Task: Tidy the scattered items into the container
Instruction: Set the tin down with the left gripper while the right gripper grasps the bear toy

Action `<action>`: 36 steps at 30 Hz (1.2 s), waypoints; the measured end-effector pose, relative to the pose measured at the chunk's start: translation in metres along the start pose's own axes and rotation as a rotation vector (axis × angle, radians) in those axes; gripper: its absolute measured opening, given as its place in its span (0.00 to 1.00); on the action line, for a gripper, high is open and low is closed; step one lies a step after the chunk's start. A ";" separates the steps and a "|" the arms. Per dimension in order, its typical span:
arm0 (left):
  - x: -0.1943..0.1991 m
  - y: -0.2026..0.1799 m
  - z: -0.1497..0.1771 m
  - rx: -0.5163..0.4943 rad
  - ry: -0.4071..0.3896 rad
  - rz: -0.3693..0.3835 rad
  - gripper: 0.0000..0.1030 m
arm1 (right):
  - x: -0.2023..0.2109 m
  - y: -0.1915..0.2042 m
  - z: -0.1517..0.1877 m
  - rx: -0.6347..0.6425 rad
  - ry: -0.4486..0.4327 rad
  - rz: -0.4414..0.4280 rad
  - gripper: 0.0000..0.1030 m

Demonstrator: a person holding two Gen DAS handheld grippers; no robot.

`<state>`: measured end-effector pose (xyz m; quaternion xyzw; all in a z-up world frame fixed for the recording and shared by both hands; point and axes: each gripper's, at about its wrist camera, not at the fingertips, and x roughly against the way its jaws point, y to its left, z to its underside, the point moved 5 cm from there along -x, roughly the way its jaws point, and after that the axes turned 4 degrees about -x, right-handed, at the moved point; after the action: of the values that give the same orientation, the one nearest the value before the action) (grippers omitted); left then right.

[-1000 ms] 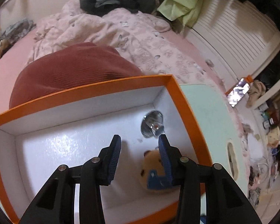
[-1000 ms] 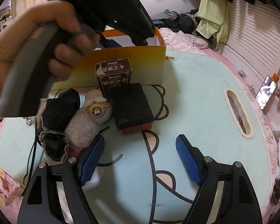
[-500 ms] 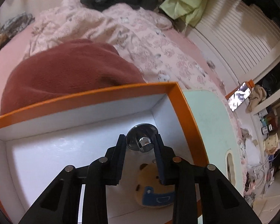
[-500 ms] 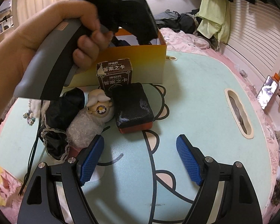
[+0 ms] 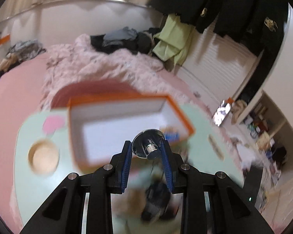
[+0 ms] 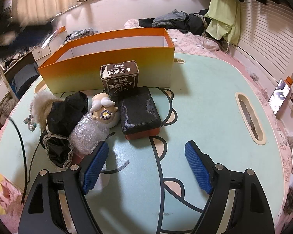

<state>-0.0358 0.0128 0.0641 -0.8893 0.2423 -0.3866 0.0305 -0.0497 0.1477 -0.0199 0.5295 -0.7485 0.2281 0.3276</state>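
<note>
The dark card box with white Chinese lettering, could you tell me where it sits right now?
In the right wrist view, the card box stands upright against the orange container's front wall, just behind the black pouch and the white-haired figurine.

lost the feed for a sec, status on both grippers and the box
Left gripper shut on chrome knob. Right gripper open, empty. Orange box upright; clutter pile in front.

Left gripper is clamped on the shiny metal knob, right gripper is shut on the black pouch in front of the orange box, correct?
Not quite. The left gripper does clamp the metal knob, but the right gripper is open and empty, short of the black pouch before the orange box, per the right wrist view.
</note>
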 end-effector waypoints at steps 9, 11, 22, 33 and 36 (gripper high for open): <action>-0.036 0.023 0.039 0.080 0.008 -0.025 0.29 | -0.001 -0.001 0.000 0.022 0.004 0.009 0.80; -0.034 0.022 0.040 0.086 -0.012 -0.039 0.45 | -0.001 -0.001 0.001 0.023 0.004 0.008 0.80; 0.011 0.042 0.069 0.154 -0.216 -0.048 0.77 | 0.004 -0.007 -0.003 -0.027 -0.016 -0.035 0.80; 0.013 0.047 0.086 0.168 -0.242 -0.081 0.79 | 0.051 0.013 -0.122 0.003 -0.032 -0.143 0.80; 0.000 0.032 0.093 0.110 -0.223 -0.096 0.80 | 0.032 0.030 -0.163 0.081 0.114 -0.188 0.73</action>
<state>0.0165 -0.0273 -0.0086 -0.9344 0.1729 -0.2990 0.0872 -0.0444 0.2490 0.1147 0.5964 -0.6657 0.2560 0.3681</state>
